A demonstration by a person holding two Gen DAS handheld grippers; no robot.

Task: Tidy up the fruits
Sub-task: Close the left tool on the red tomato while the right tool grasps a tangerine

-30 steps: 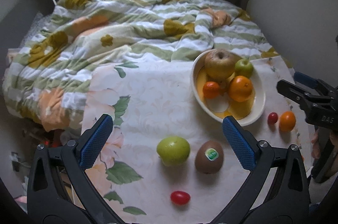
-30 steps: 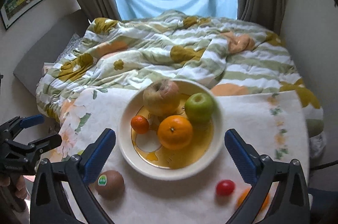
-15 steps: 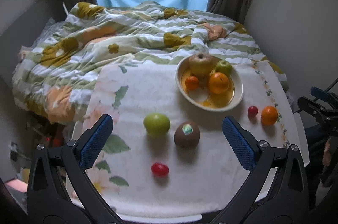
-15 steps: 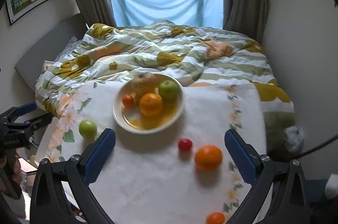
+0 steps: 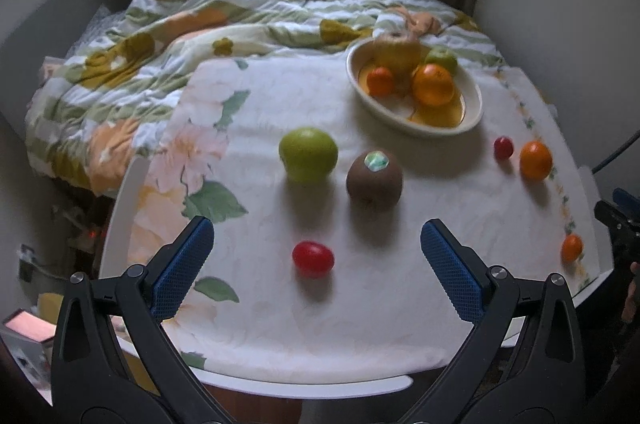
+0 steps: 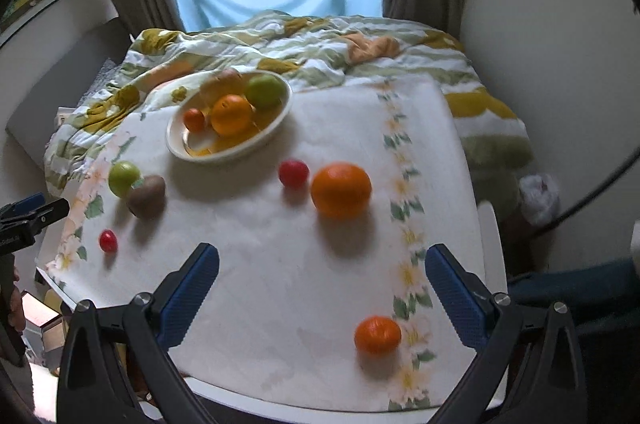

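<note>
— Left wrist view: your left gripper (image 5: 316,256) hovers over the near edge of the counter (image 5: 360,304) with its fingers (image 5: 182,270) spread wide and nothing between them. Just ahead lies a red cherry tomato (image 5: 313,258), with a green apple (image 5: 308,153) and a kiwi (image 5: 374,179) beyond it, close together.

— And the right side?

— Your right gripper (image 6: 322,292) is likewise wide apart and empty. A small orange (image 6: 377,334) sits near its right finger; a larger orange (image 6: 341,189) and a second red tomato (image 6: 293,173) lie further out, just beside each other.

— Where is the bowl?

— At the far edge of the counter: a cream bowl (image 6: 276,125) holding an orange, a small tangerine, a green apple and what looks like a pale apple or pear, too blurred to tell. A rumpled floral quilt (image 6: 320,51) lies behind it.
</note>
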